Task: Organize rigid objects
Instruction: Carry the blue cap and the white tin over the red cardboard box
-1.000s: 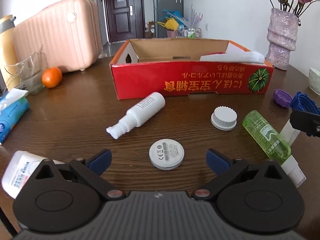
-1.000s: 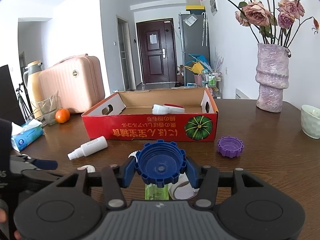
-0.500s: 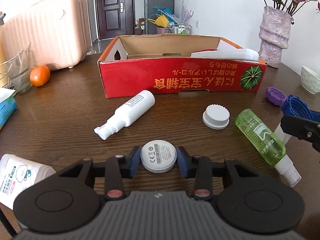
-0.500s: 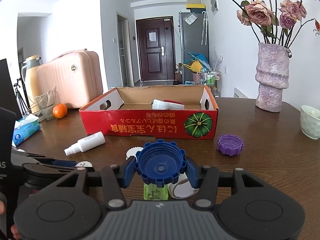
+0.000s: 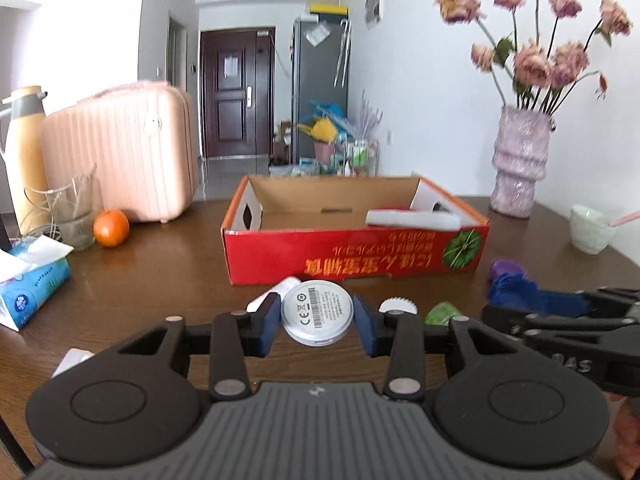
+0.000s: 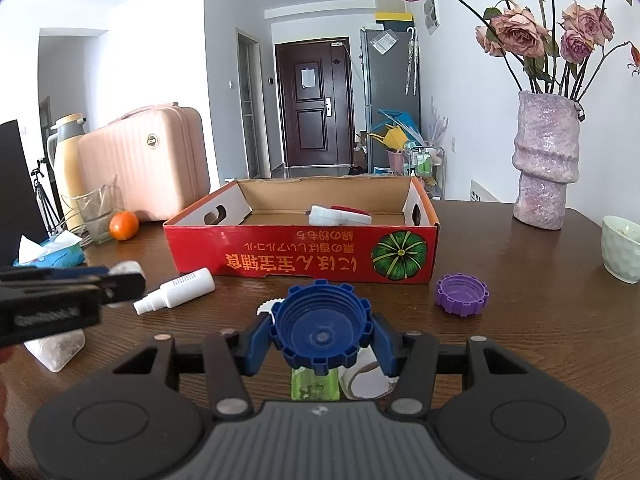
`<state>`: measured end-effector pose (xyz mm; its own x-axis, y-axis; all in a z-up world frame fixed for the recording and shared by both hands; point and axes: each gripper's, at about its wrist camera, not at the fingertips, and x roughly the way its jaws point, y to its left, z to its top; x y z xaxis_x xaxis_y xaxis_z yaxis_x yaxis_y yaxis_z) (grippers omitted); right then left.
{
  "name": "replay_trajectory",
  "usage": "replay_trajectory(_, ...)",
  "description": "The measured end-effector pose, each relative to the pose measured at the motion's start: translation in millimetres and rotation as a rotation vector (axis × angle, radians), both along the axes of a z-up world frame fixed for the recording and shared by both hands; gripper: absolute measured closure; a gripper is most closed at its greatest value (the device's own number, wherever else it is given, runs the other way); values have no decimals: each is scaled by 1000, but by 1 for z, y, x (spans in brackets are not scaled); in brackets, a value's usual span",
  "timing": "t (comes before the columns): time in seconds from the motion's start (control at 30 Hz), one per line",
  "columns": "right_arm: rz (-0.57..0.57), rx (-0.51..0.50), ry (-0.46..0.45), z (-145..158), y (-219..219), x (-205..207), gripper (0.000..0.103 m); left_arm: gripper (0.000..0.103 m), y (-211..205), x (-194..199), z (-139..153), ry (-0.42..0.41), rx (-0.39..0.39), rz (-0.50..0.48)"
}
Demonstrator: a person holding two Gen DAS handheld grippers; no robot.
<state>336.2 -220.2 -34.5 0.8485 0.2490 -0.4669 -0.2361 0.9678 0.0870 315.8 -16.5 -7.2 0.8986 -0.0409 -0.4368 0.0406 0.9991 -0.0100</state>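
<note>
My left gripper (image 5: 316, 322) is shut on a white round disc (image 5: 317, 312) with a printed label, held above the brown table in front of the red cardboard box (image 5: 356, 256). My right gripper (image 6: 322, 336) is shut on a big blue screw cap (image 6: 323, 330), also short of the box (image 6: 300, 258). A white and red item (image 6: 338, 215) lies inside the box. On the table lie a white spray bottle (image 6: 176, 290), a purple cap (image 6: 462, 294), a white ribbed cap (image 5: 398, 306) and a green bottle (image 6: 314, 384) partly hidden under the right gripper.
A pink suitcase (image 5: 120, 152), a thermos (image 5: 24, 152), a glass jug (image 5: 74, 212), an orange (image 5: 111, 227) and a tissue pack (image 5: 28, 280) stand on the left. A vase of dried roses (image 6: 546, 168) and a pale cup (image 6: 622, 254) are at the right. Another white bottle (image 6: 56, 346) lies near left.
The left gripper closed on the white disc and lifted it off the table, tilting up toward the box. The right gripper has stayed still with the blue cap.
</note>
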Motion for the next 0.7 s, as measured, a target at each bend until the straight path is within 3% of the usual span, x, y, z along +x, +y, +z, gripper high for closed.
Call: replay_trajectory(0.7, 5, 38, -68, 18, -5, -12, 51, 62, -15, -19, 11, -58, -2, -4)
